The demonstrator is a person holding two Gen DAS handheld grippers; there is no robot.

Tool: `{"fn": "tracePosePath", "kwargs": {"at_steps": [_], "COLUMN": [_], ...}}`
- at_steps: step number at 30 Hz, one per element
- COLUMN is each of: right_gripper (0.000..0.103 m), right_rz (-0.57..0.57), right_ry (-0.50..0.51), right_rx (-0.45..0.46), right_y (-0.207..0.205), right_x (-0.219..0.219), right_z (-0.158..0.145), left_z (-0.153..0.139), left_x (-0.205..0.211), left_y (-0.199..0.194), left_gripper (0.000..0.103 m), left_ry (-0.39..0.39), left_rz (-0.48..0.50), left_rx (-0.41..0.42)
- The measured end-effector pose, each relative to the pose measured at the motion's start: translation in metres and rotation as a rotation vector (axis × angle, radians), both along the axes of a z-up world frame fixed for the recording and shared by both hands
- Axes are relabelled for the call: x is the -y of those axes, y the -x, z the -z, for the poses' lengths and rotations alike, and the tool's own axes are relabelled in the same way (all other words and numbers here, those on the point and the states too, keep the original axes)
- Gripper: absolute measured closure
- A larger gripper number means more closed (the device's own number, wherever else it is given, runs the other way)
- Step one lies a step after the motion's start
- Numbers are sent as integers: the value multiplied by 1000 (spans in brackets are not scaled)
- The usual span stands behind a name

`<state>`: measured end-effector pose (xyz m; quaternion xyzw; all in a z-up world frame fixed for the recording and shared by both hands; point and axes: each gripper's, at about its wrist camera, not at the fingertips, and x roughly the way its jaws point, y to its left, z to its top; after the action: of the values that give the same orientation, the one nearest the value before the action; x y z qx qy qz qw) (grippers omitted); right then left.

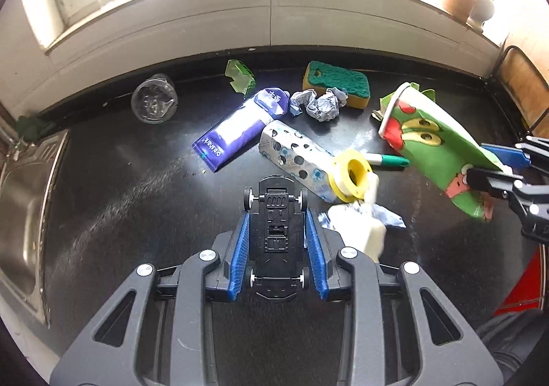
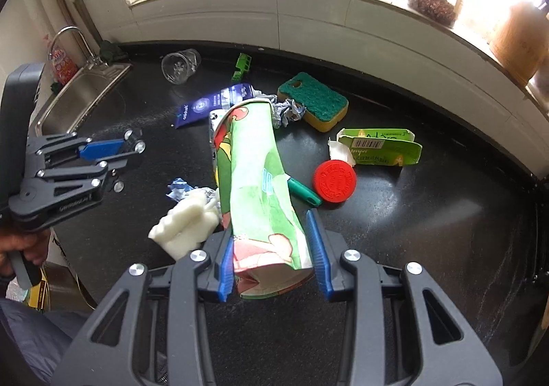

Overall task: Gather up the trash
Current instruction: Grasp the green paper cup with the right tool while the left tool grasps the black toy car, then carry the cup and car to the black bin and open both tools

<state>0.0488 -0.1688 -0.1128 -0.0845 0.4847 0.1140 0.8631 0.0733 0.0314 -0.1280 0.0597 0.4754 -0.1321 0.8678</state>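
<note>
A black kitchen counter [image 2: 429, 221] stretches below a bright window sill, with a steel sink [image 2: 82, 90] at its far left. Litter is scattered across the middle of the counter.

The largest piece is a green printed paper cup [image 2: 257, 186], crushed flat at its base. The right gripper [image 2: 274, 252] is clamped on that flattened base, with the open rim pointing away toward the far side. It looks light and soft, so it will likely buckle further; the creased base is probably the firmest place to hold.

The left gripper [image 1: 276, 248] is closed on a small black toy car [image 1: 276, 235], underside up, held by its sides. It looks stiff and light.

On the counter beyond the cup lie a purple pouch [image 1: 240, 128], a spotted white carton with a yellow ring [image 1: 353, 176] at its near end, a yellow-and-green sponge [image 2: 314, 101] and an opened green cardboard box [image 2: 381, 147] at the right. These should be light and easy to pinch at an edge.

A clear plastic cup [image 1: 154, 104] lies on its side at the far left; it is probably thin and slippery, best taken at the rim.

Smaller still: a lump of white foam [image 2: 185, 224], a red cap [image 2: 334, 181], a green marker [image 2: 303, 192] and crumpled foil [image 1: 320, 104].
</note>
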Motion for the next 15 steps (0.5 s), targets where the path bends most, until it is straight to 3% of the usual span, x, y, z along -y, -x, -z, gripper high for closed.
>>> {"fn": "tracePosePath", "kwargs": {"at_steps": [11, 15], "right_gripper": [65, 65], "right_rz": [-55, -148], "right_ry": [-3, -27], "right_rx": [44, 41], "right_y": [37, 41], "right_x": [-20, -58], "right_z": [-22, -27], "left_z": [-24, -31], "left_x": [-23, -57], "left_y": [68, 102], "left_gripper": [72, 72], "left_ry": [21, 30], "left_rz": [-126, -245], "left_rx": [44, 79]}}
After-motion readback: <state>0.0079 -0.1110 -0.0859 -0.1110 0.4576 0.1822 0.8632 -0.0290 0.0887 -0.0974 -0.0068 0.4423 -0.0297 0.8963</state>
